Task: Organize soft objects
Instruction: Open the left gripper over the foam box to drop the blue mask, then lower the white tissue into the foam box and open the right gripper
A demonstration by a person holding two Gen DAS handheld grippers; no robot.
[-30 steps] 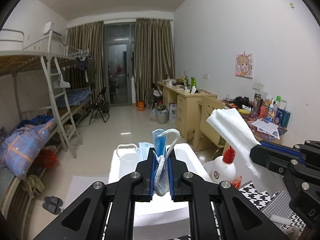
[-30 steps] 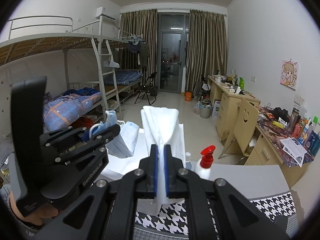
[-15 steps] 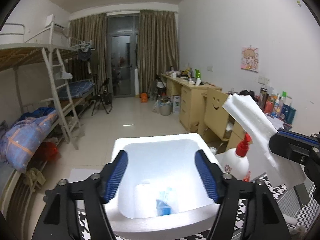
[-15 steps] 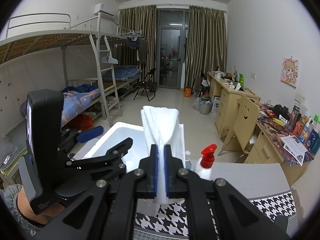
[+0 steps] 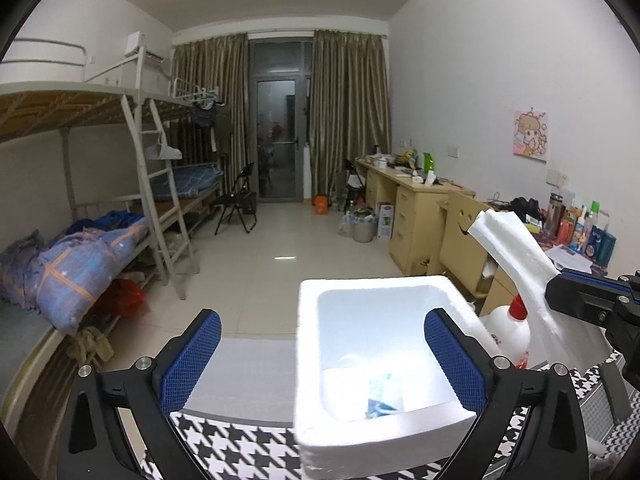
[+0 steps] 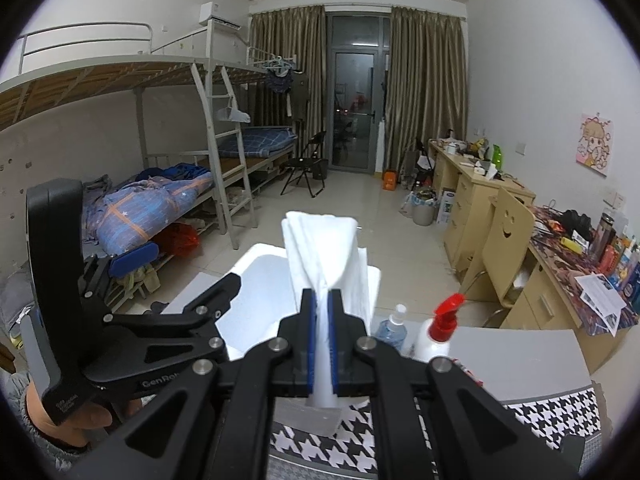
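A white foam box (image 5: 308,360) stands on the houndstooth tabletop. A blue face mask (image 5: 382,394) lies inside it at the bottom. My left gripper (image 5: 322,320) hovers over the box's left rim, its jaws opening wide with nothing held between the blue pads (image 5: 192,360). In the right wrist view the left gripper (image 6: 184,270) sits at the left, held by a hand. My right gripper (image 6: 322,300) is shut on a folded white tissue (image 6: 324,248) that stands up above the jaws. That tissue (image 5: 516,256) also shows to the right of the box.
A white spray bottle with a red nozzle (image 6: 440,328) and a small clear bottle (image 6: 392,328) stand just right of the box. The houndstooth cloth (image 5: 240,448) covers the near table. Bunk beds line the left wall, wooden desks and a chair the right.
The left jaws went from shut on the blue mask to wide apart, and the mask dropped into the foam box. The left gripper drifted leftward. The right gripper kept still with its tissue.
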